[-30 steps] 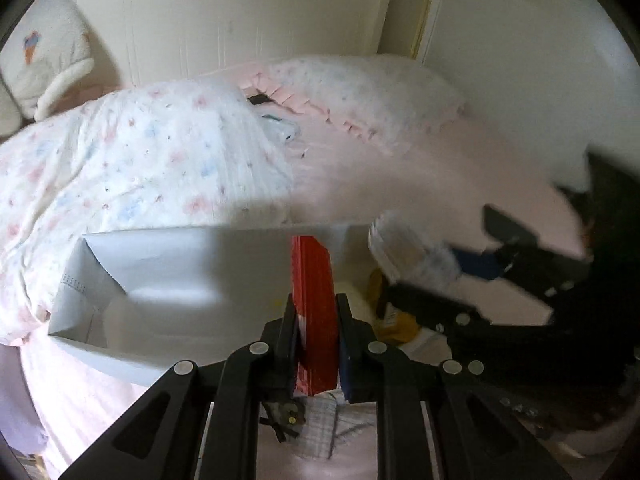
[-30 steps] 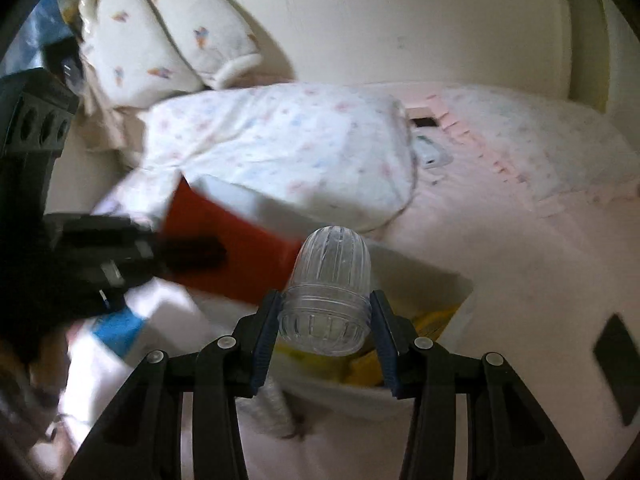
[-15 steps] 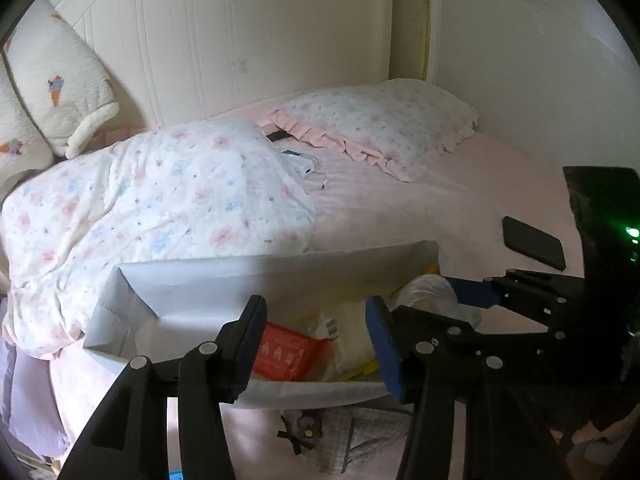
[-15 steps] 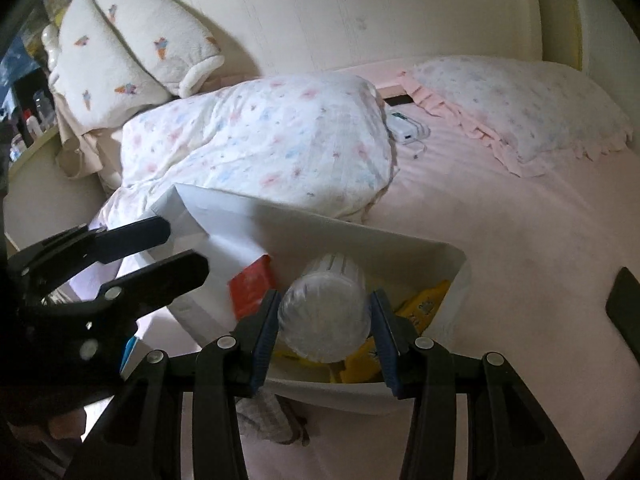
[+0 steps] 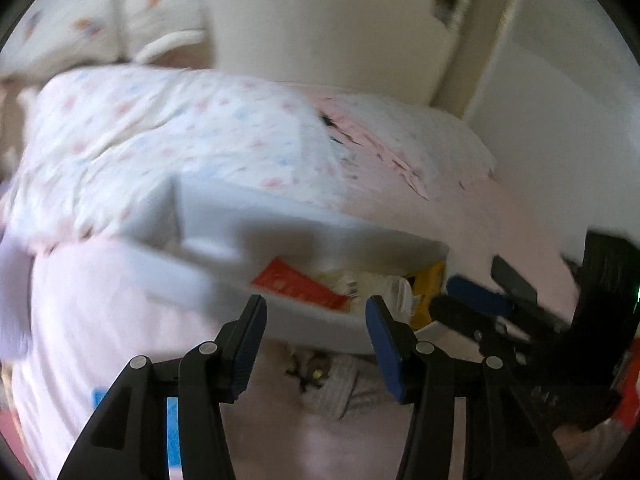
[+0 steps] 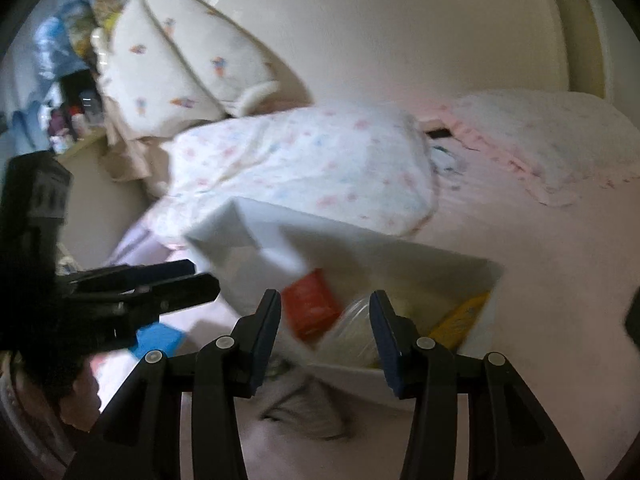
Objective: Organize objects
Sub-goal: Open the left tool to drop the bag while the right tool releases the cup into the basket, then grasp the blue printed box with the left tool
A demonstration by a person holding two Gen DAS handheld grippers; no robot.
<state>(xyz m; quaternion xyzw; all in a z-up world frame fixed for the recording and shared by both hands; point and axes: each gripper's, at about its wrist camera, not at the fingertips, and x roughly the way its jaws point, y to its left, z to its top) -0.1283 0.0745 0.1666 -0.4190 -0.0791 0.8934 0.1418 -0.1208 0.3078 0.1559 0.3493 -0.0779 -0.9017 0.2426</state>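
Note:
A white bin (image 5: 224, 240) (image 6: 256, 236) lies on the pink bed. Inside it lie a red packet (image 5: 298, 284) (image 6: 312, 304), a clear ribbed plastic container (image 6: 356, 332) (image 5: 394, 292) and a yellow packet (image 5: 428, 288) (image 6: 460, 320). My left gripper (image 5: 316, 332) is open and empty just in front of the bin. My right gripper (image 6: 324, 332) is open and empty above the bin's near rim; it also shows in the left wrist view (image 5: 480, 304), at the bin's right end. The left gripper shows at the left of the right wrist view (image 6: 192, 280).
A checked cloth (image 5: 340, 384) (image 6: 304, 412) lies on the sheet in front of the bin. A blue item (image 6: 158, 340) (image 5: 172, 432) lies to its left. A flowered duvet (image 5: 180, 140) and a pillow (image 6: 552, 140) lie behind. A dark flat object (image 6: 634, 320) lies at the right.
My left gripper let go of the red packet into the bin. My right gripper then opened and let the clear container fall in. Both have drawn back a little.

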